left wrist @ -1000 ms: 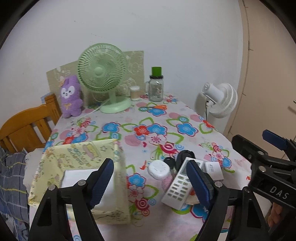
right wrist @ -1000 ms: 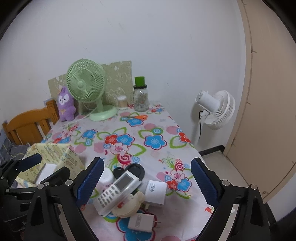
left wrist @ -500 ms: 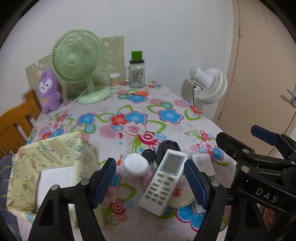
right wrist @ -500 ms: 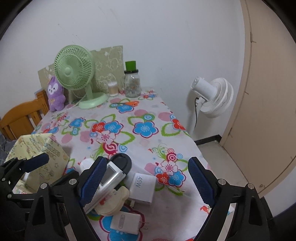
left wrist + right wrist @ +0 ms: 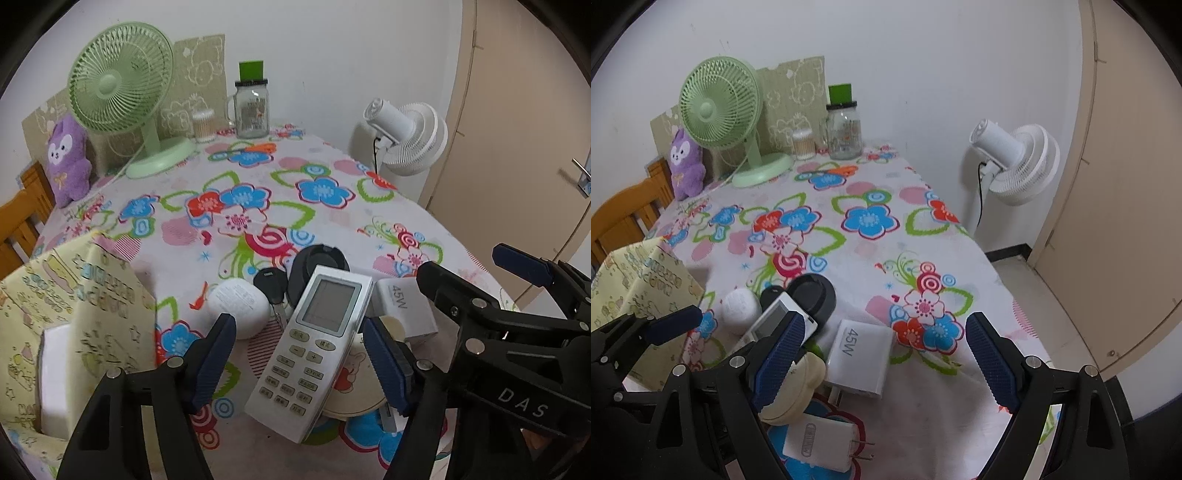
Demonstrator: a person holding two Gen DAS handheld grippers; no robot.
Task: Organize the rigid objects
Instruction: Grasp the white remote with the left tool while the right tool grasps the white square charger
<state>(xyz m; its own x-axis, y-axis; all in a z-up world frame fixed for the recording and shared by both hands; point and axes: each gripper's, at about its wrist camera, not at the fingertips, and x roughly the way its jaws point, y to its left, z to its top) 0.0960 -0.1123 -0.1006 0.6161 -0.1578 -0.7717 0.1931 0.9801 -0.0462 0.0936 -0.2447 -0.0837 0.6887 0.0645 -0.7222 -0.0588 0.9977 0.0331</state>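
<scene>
My left gripper (image 5: 299, 358) is spread wide, one finger on each side of the remote (image 5: 314, 349), and I can't tell whether either pad touches it. The remote lies tilted across a cream disc (image 5: 351, 384), hiding most of it. A key (image 5: 271, 286) and black lid (image 5: 319, 264) are partly hidden behind the remote. My right gripper (image 5: 882, 360) gapes, holding nothing, above the 45W charger (image 5: 860, 356). The yellow box (image 5: 70, 317) is cut off at left.
</scene>
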